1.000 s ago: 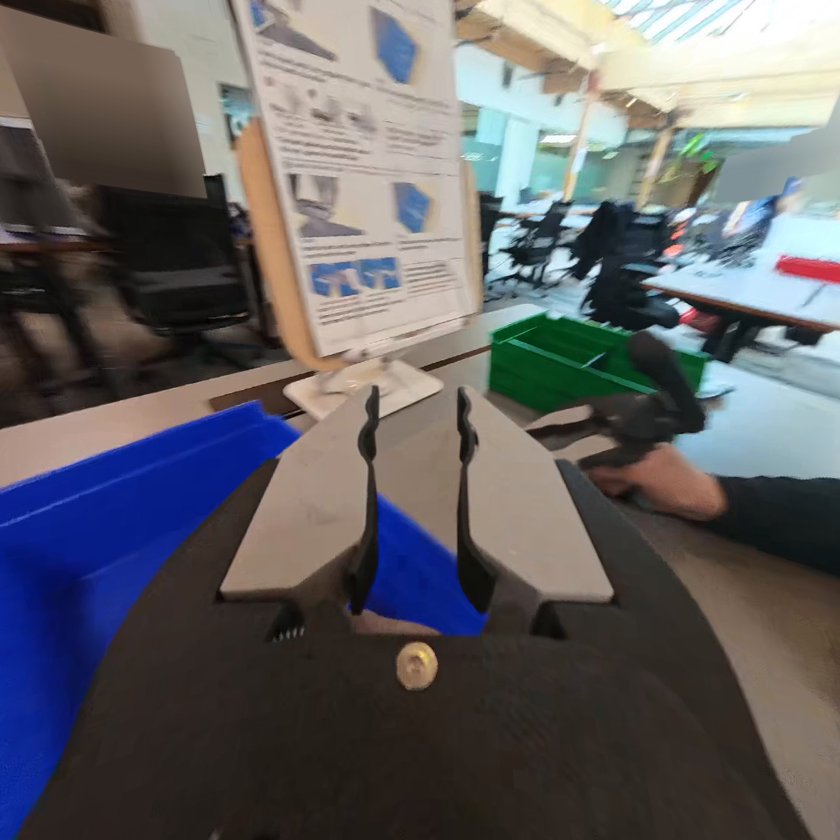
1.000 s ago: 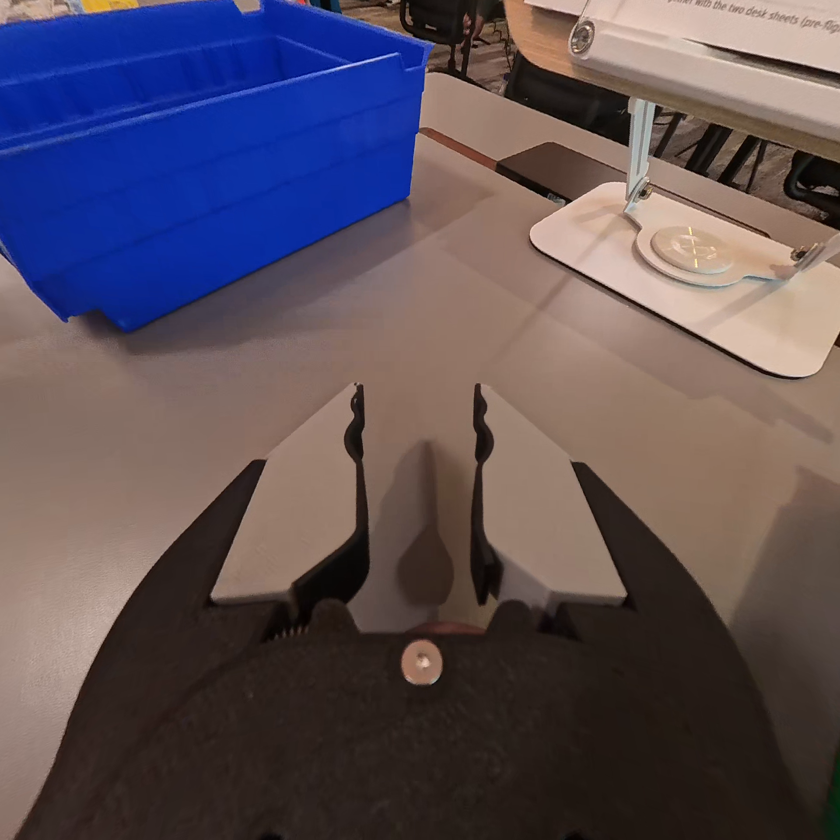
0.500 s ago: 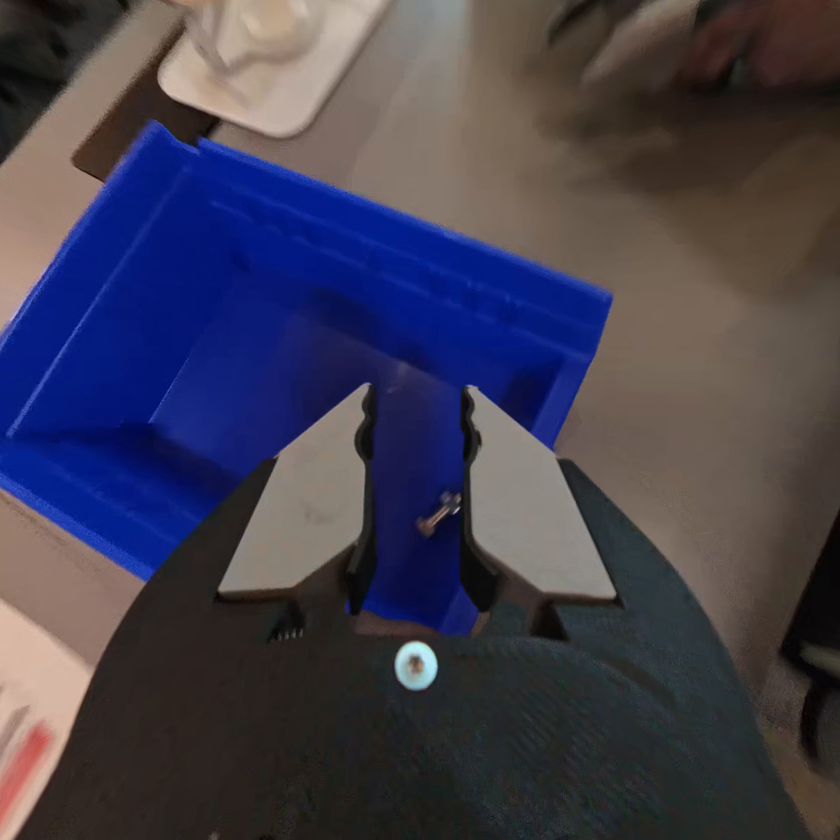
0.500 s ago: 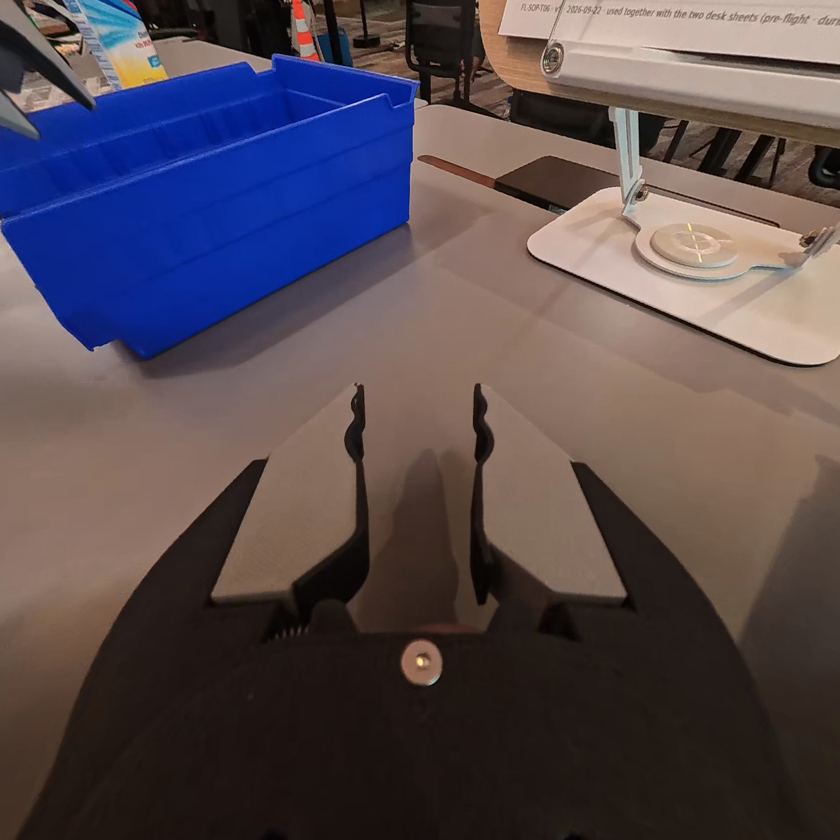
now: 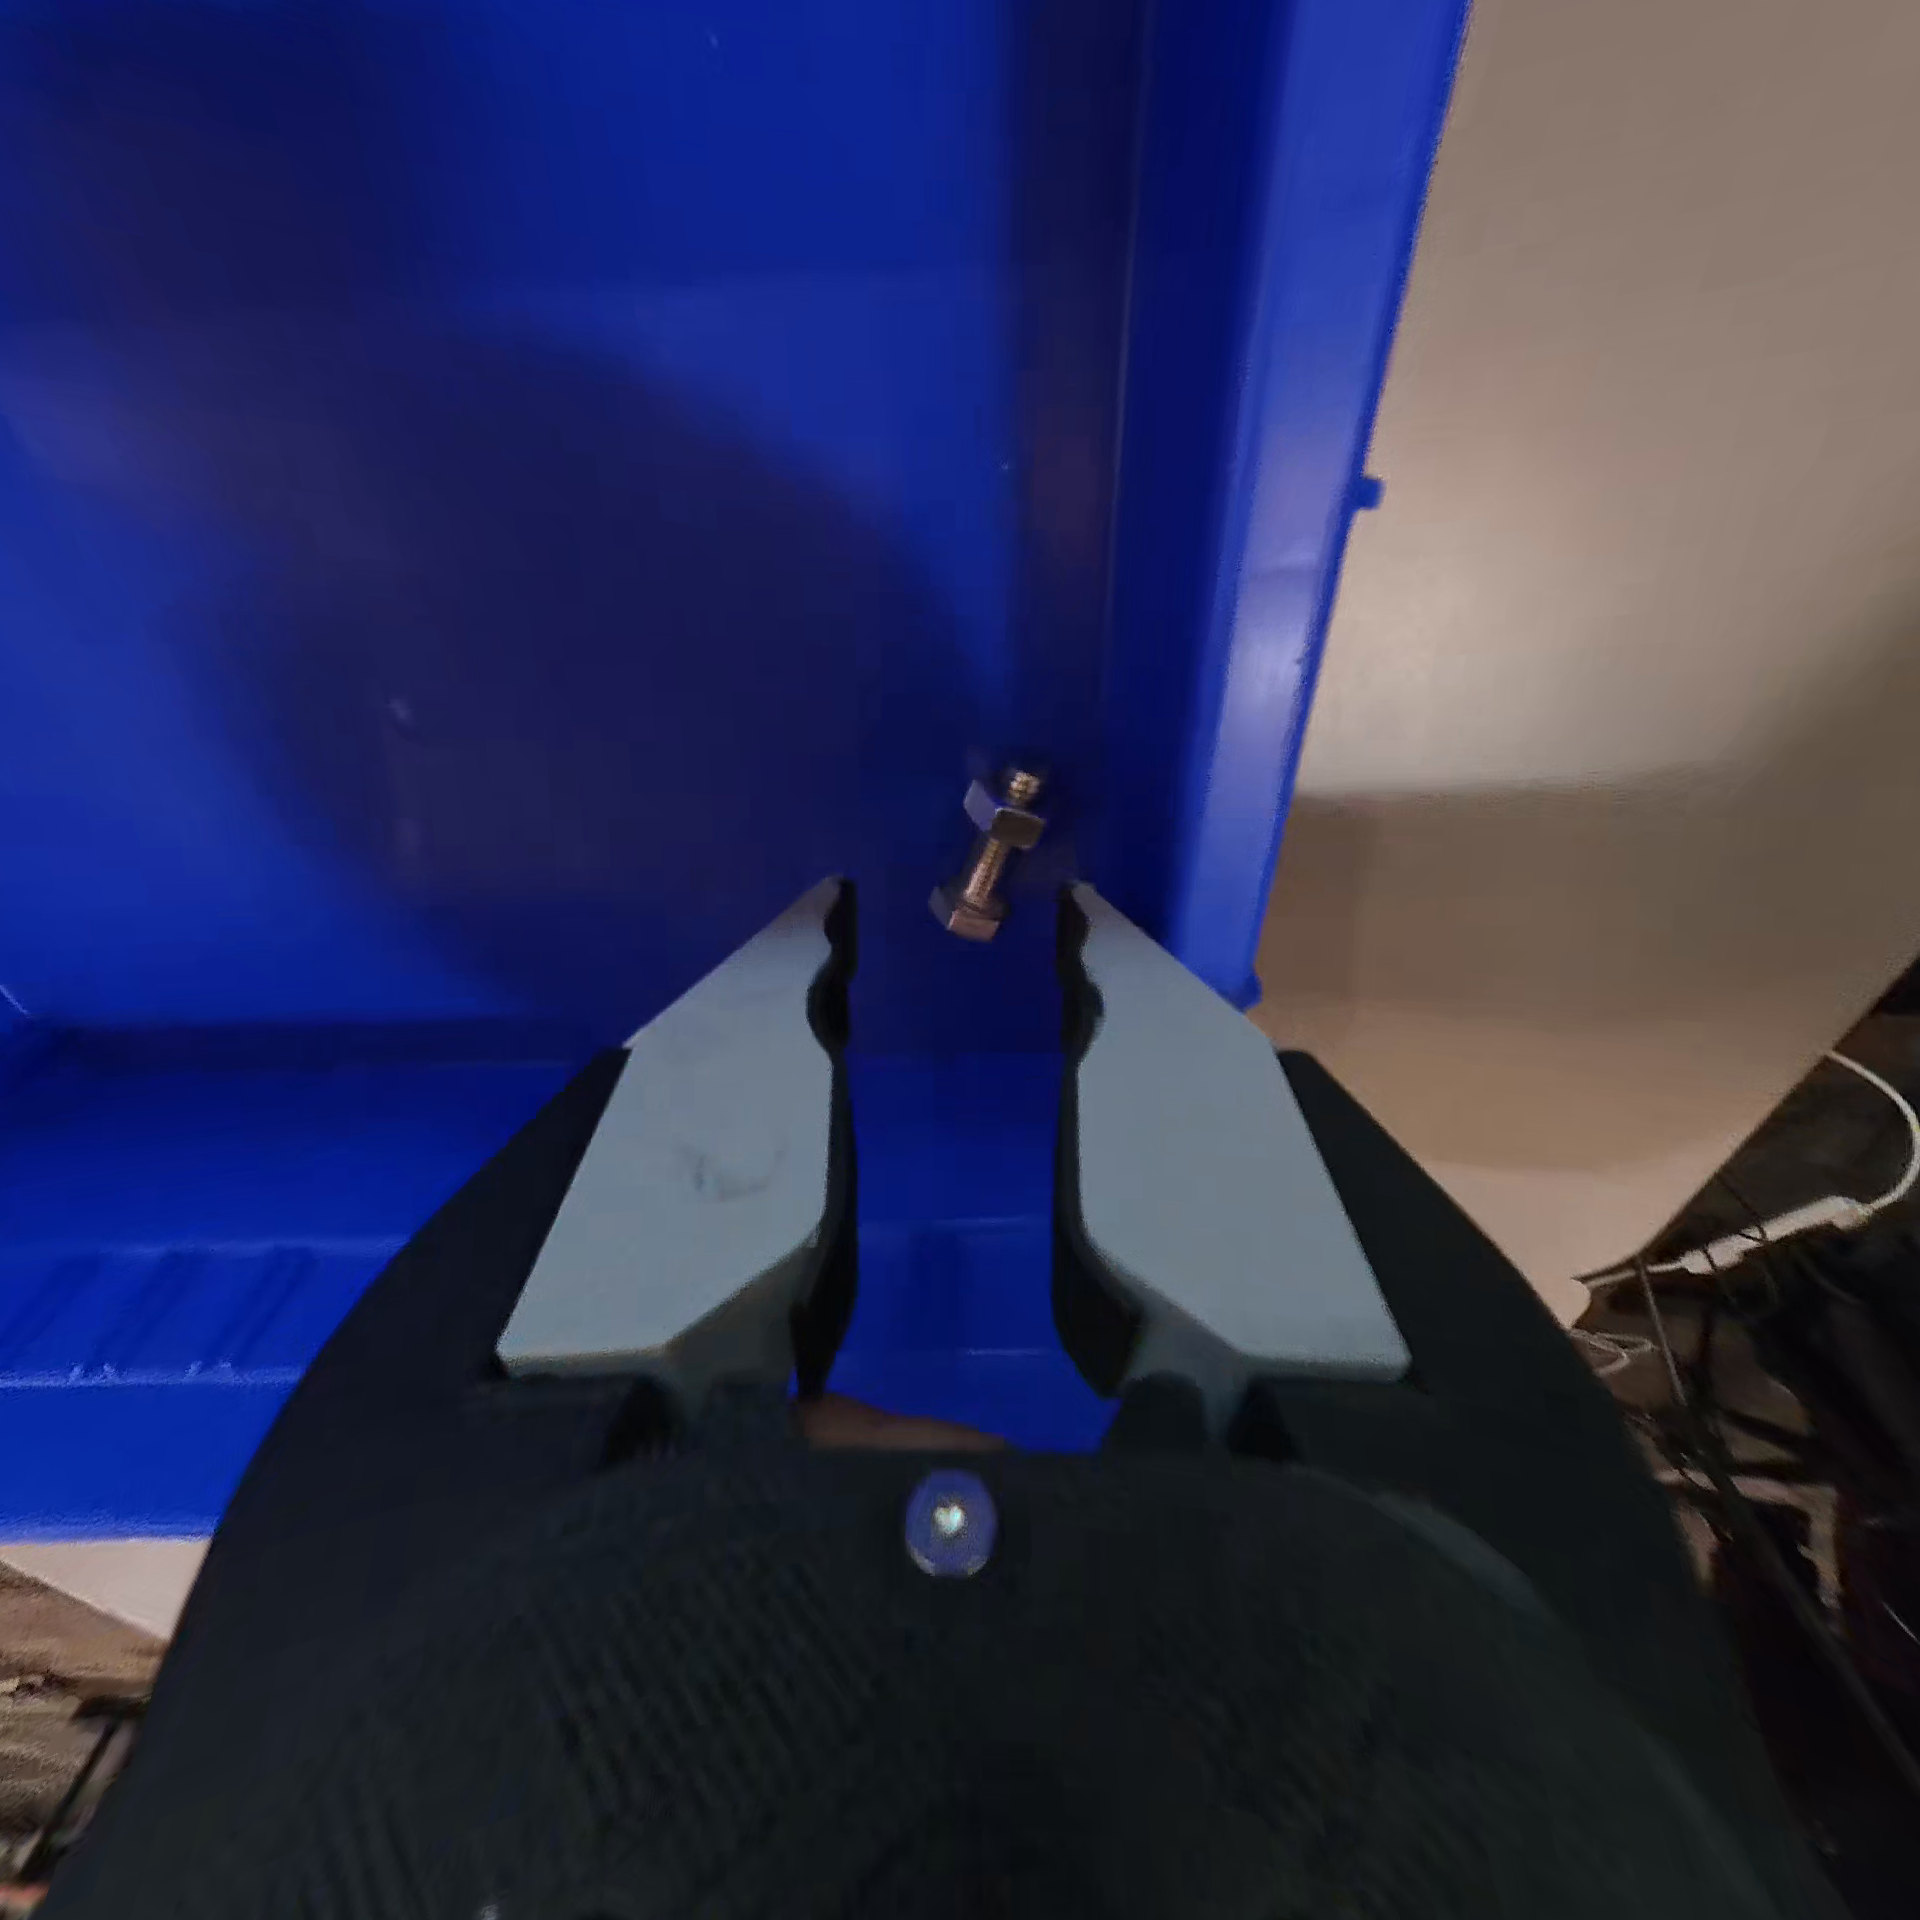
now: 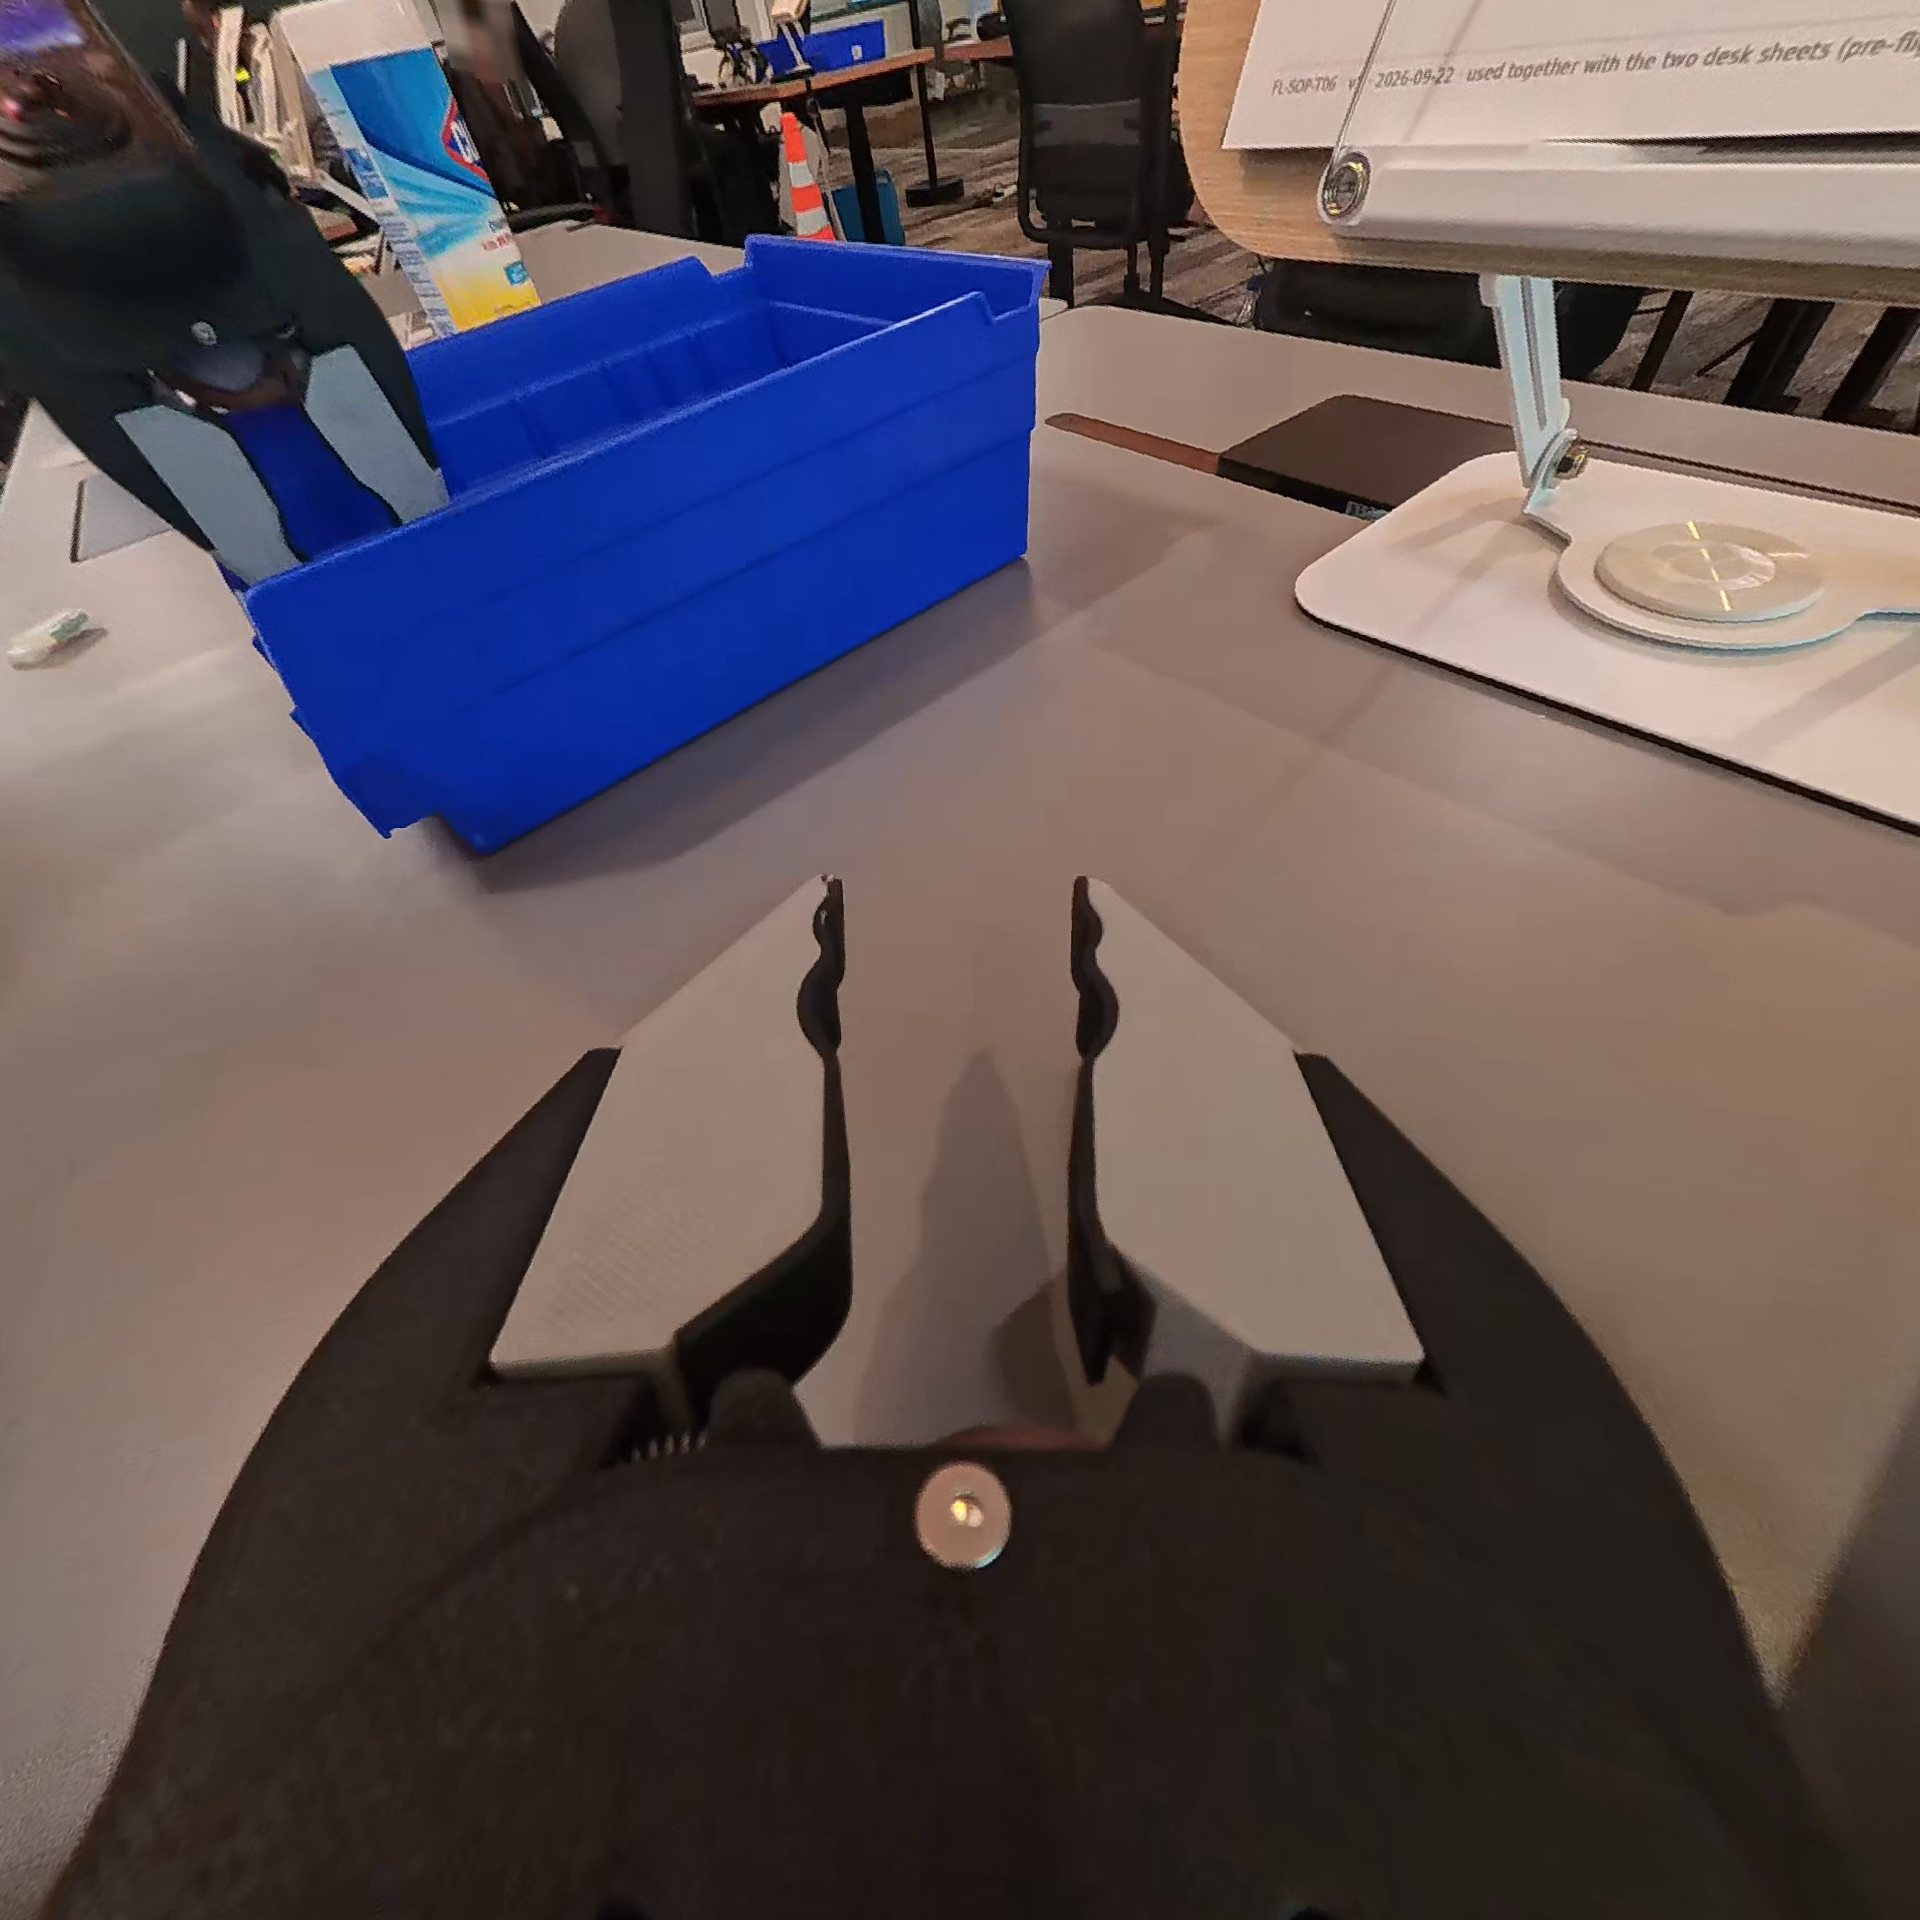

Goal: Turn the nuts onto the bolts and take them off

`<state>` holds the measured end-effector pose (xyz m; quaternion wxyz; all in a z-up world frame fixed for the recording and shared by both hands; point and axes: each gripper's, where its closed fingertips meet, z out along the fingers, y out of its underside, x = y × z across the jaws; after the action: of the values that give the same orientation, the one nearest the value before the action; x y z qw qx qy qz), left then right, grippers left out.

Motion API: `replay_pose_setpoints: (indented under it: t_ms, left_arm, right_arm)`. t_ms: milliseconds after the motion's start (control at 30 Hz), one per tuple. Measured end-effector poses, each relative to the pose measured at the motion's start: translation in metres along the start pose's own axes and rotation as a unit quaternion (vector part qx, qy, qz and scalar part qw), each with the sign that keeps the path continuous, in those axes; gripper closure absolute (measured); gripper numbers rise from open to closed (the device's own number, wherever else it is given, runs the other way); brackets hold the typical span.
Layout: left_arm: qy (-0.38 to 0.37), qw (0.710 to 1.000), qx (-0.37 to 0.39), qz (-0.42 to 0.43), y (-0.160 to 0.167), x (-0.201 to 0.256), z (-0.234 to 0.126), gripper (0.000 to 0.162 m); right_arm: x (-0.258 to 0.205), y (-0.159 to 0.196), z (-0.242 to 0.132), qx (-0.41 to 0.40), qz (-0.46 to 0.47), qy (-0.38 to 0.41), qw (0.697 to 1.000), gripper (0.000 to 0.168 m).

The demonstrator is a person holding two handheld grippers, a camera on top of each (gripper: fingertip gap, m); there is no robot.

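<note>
A small metal bolt with a nut on it (image 5: 990,854) lies on the floor of the blue bin (image 5: 520,416), close to the bin's right wall. My left gripper (image 5: 954,896) is open and points down into the bin, its fingertips just short of the bolt on either side. In the right wrist view the left gripper (image 6: 343,530) dips into the near end of the blue bin (image 6: 665,582). My right gripper (image 6: 954,894) is open and empty, low over the grey table (image 6: 1351,935), well to the right of the bin.
A white stand base (image 6: 1621,613) holding a sheet holder sits at the right on the table. A wipes canister (image 6: 416,187) stands behind the bin. A small white object (image 6: 52,634) lies at the far left. Cables (image 5: 1766,1299) hang past the table edge. My hands' fingertips stand some 30 cm from each other.
My left gripper swung from level to pointing down, then dropped into the blue bin close to the bolt. My right gripper drew back slightly from the bin and stayed open.
</note>
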<state>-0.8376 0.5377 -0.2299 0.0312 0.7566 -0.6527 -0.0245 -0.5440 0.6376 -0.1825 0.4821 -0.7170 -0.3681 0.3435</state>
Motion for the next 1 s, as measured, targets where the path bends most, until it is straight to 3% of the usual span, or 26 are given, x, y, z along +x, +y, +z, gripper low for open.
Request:
replay_pose_setpoints:
  t_ms: [133, 233, 300, 467, 567, 633, 733, 867, 1000]
  left_arm:
    - [0.026, 0.999, -0.026, -0.009, 0.004, 0.000, 0.017, 0.126]
    - [0.009, 1.000, 0.005, -0.008, -0.009, -0.006, 0.018, 0.135]
    - [-0.034, 0.999, 0.012, -0.002, -0.009, -0.017, 0.019, 0.153]
    - [-0.146, 0.988, 0.046, -0.033, -0.012, -0.044, 0.010, 0.154]
    - [-0.204, 0.969, 0.113, -0.086, -0.023, -0.058, -0.018, 0.154]
    - [-0.272, 0.935, 0.185, -0.135, -0.034, -0.073, -0.055, 0.154]
    - [-0.332, 0.845, 0.353, -0.226, -0.067, -0.080, -0.123, 0.155]
    - [-0.258, 0.758, 0.554, -0.229, -0.159, -0.038, -0.175, 0.155]
    - [-0.189, 0.716, 0.642, -0.199, -0.240, -0.007, -0.184, 0.156]
  right_arm:
    - [0.002, -0.004, -0.002, 0.011, 0.003, 0.003, 1.000, 0.128]
    - [0.007, -0.007, -0.005, 0.018, 0.001, 0.012, 1.000, 0.129]
    - [0.010, -0.011, -0.008, 0.026, -0.003, 0.019, 0.999, 0.129]
    - [0.010, -0.013, -0.009, 0.031, -0.009, 0.018, 0.999, 0.130]
    - [0.006, -0.012, -0.008, 0.026, -0.021, 0.013, 0.999, 0.130]
    - [0.002, -0.014, -0.009, 0.031, -0.032, 0.011, 0.999, 0.129]
    - [-0.006, -0.020, -0.011, 0.042, -0.049, 0.003, 0.998, 0.129]
    - [-0.029, -0.030, -0.015, 0.065, -0.077, -0.044, 0.994, 0.129]
    - [-0.048, -0.041, -0.026, 0.088, -0.083, -0.089, 0.989, 0.129]
